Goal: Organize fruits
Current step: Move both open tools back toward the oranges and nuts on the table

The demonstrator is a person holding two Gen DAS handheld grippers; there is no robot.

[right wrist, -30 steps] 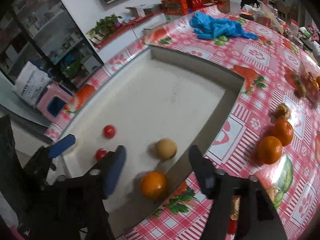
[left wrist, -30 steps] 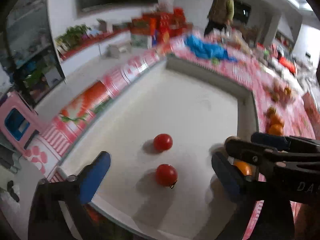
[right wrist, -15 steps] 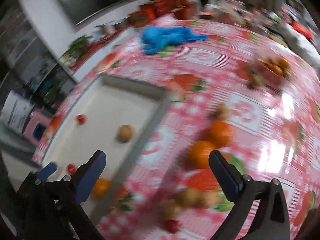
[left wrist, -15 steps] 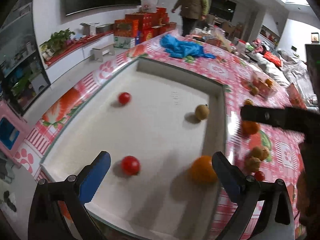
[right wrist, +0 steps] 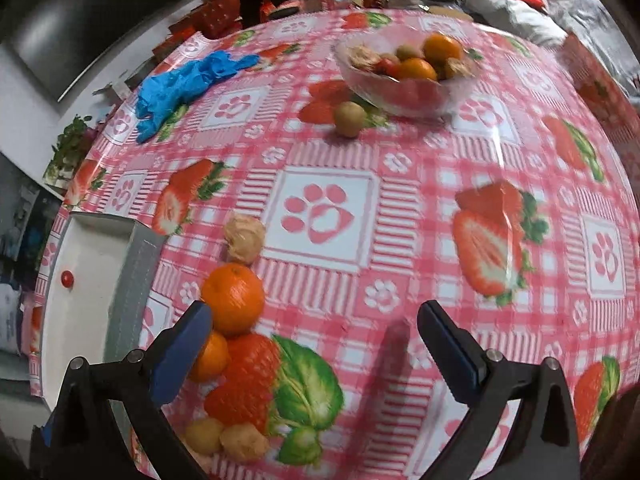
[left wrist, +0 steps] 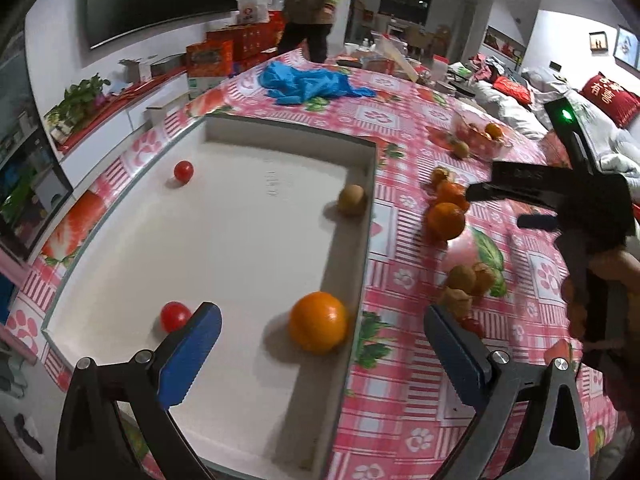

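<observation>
Holding nothing, both fingers wide | tray [left wrist: 362, 240]: two tomatoes [left wrist: 183, 170], one orange [left wrist: 318, 322]

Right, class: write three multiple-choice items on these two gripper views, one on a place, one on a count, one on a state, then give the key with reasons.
1. Where does the large round orange in the left wrist view lie?
A. In the clear glass bowl
B. Inside the shallow white tray, near its grey right wall
C. On the blue gloves

2. How many small red tomatoes lie in the white tray?
A. None
B. Two
C. Five

3. How is the right gripper in its own view?
A. Open, holding nothing
B. Shut on an orange
C. Shut on a glove

Key: 1 B, the orange rests on the tray floor beside the wall. 2 B, one tomato sits far, another near the left gripper. 3 A, only tablecloth shows between its wide blue pads.
</observation>
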